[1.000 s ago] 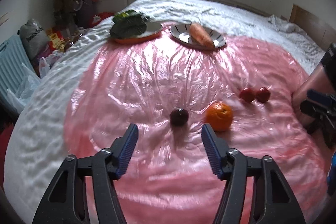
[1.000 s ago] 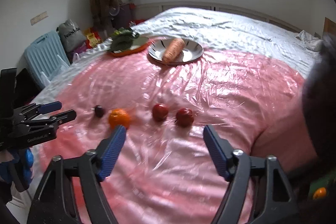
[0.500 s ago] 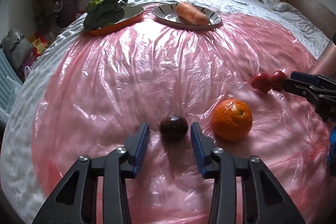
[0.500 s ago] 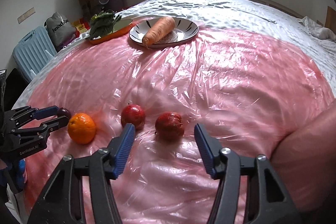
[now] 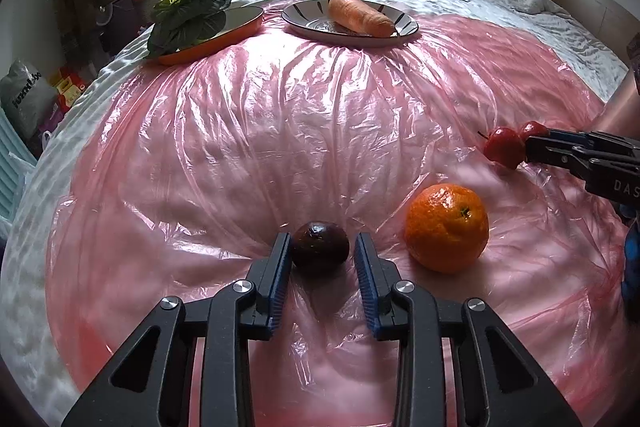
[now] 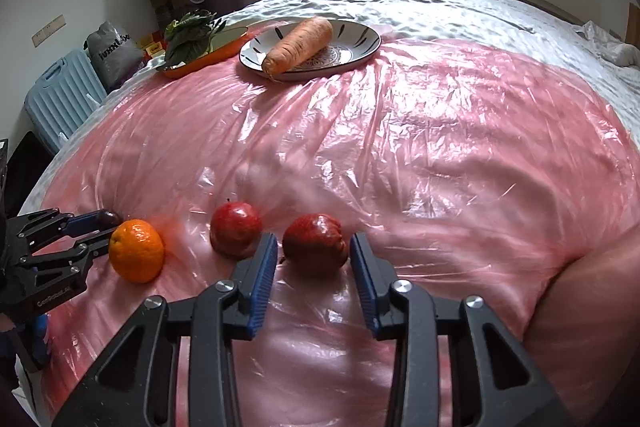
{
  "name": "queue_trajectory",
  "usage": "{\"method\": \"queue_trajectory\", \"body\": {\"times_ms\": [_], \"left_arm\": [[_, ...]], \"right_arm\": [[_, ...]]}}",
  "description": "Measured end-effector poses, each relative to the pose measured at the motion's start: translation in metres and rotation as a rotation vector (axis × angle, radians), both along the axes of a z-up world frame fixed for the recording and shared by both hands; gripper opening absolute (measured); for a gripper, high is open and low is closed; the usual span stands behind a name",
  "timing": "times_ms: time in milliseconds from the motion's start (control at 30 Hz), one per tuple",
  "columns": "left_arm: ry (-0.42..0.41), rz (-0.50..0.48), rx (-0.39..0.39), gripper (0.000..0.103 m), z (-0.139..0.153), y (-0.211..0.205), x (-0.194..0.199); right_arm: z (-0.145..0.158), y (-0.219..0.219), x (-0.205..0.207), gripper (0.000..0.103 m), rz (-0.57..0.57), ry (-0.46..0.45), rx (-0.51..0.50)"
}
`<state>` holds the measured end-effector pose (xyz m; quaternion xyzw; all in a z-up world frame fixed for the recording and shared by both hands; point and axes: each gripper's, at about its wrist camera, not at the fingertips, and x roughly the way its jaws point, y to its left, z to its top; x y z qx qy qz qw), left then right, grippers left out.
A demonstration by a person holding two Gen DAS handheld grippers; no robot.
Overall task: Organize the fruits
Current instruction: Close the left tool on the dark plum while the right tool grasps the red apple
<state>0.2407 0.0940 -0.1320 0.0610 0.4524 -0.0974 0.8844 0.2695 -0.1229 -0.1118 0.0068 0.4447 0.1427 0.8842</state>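
Note:
A small dark round fruit (image 5: 319, 246) lies on the pink plastic sheet (image 5: 320, 127), between the fingertips of my left gripper (image 5: 322, 239). Its jaws are closing; the left pad touches the fruit and a thin gap shows at the right pad. An orange (image 5: 447, 227) sits just to its right. In the right wrist view a red apple (image 6: 315, 243) lies between the fingers of my right gripper (image 6: 314, 239), whose jaws are closing with gaps on both sides. A second red apple (image 6: 236, 227) and the orange (image 6: 137, 251) lie to its left.
At the far edge of the sheet a striped plate (image 5: 408, 27) holds a carrot (image 5: 360, 15), and an orange dish (image 5: 240, 27) holds leafy greens (image 5: 188, 23). A blue suitcase (image 6: 60, 99) and bags stand beside the bed on the left.
Both grippers have come down and forward onto the sheet. The left jaws narrowed around the dark fruit. The right jaws narrowed around the right-hand apple.

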Motion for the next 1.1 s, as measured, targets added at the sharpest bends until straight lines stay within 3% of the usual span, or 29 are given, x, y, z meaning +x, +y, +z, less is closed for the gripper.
{"method": "queue_trajectory", "body": {"times_ms": [333, 400, 567, 1100], "left_arm": [[0.003, -0.006, 0.001, 0.024, -0.003, 0.000, 0.001], [0.000, -0.008, -0.005, 0.023, -0.003, 0.001, 0.000], [-0.002, -0.010, -0.037, 0.022, -0.001, 0.004, 0.000], [0.059, 0.103, -0.333, 0.022, 0.011, 0.055, 0.006]], "right_arm": [[-0.007, 0.007, 0.013, 0.091, 0.019, 0.010, -0.028], [-0.010, 0.006, 0.014, 0.086, 0.020, 0.017, -0.027], [-0.011, 0.001, 0.014, 0.086, 0.026, 0.027, 0.002], [0.005, -0.015, 0.009, 0.086, -0.010, 0.047, 0.106]]}}
